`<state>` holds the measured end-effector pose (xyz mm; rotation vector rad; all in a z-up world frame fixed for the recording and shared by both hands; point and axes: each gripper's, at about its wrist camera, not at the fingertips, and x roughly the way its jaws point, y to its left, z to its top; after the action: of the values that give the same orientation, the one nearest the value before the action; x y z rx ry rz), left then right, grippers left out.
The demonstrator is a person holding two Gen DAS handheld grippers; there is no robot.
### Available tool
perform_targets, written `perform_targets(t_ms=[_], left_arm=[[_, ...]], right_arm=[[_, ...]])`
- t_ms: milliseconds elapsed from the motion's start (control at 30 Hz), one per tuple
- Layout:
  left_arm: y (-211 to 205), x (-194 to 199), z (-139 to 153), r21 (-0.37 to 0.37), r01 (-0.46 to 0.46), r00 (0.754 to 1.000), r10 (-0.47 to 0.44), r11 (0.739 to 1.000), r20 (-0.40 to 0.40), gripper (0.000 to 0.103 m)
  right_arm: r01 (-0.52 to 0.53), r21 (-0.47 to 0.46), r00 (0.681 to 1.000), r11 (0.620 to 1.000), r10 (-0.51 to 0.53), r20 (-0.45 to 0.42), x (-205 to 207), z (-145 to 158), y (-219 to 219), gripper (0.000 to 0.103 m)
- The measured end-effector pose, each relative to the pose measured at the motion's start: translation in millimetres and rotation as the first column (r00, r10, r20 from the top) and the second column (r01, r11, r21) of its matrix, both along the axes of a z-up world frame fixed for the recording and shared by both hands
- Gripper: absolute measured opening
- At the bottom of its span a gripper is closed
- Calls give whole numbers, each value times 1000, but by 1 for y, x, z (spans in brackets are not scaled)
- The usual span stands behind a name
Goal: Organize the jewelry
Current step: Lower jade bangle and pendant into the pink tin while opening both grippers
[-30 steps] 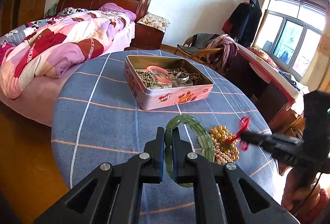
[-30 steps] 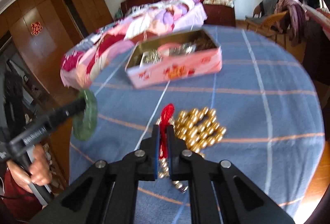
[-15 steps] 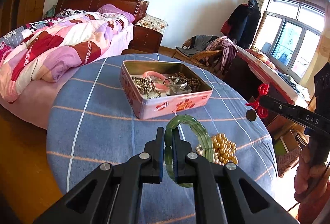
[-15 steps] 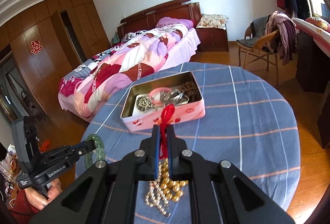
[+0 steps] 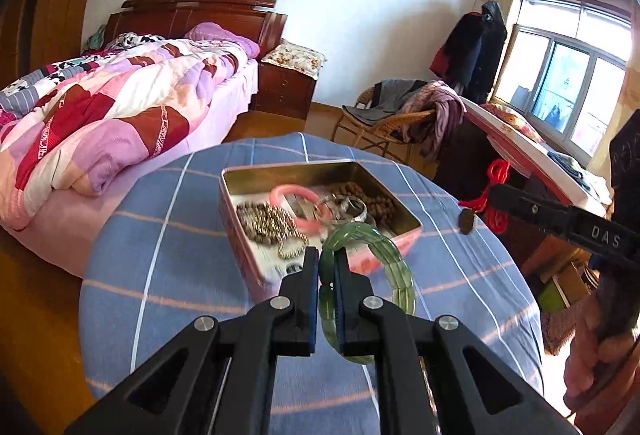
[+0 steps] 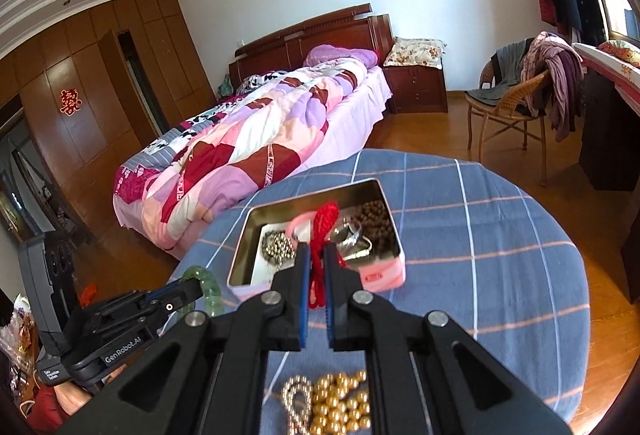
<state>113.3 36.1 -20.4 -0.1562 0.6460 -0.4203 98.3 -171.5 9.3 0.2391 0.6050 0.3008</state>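
**Ann:** Bedroom setting, quilted bed (image 5: pixel 100 123) behind, and up front a round table (image 5: pixel 168 235) in blue checked cloth. On it sits the pink tin (image 5: pixel 316 219), long side running away towards the far right, already holding beads and a pink ring.

**Bo:** Left gripper (image 5: pixel 327 263) has its jaws clamped on the green bangle (image 5: pixel 384 255), which hangs right over the tin's near edge. That hand is clearly the nearer one.

**Ann:** Right gripper (image 6: pixel 316 259) is pinched tight on the red cord (image 6: pixel 320 235), with the tin just ahead and below its tips. The gold beads (image 6: pixel 344 407) and a silvery chain lie on the cloth beneath it.

**Bo:** Compared with a second ago, both hands have lifted and closed in on the tin; the cord was down by the gold beads then.
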Motion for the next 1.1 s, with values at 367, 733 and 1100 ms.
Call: perform_targets(t_ms=[367, 733, 1100], left_arm=[[-15, 45, -14, 32, -64, 998, 64, 997, -14, 5], [-36, 68, -39, 143, -84, 995, 91, 986, -43, 6], [-47, 78, -54, 232, -97, 991, 117, 968, -72, 9]], right_arm=[[4, 66, 999, 998, -2, -37, 50, -19, 4, 9], [-9, 87, 984, 996, 24, -176, 73, -67, 2, 9], [-9, 72, 979, 997, 23, -201, 74, -74, -1, 41]])
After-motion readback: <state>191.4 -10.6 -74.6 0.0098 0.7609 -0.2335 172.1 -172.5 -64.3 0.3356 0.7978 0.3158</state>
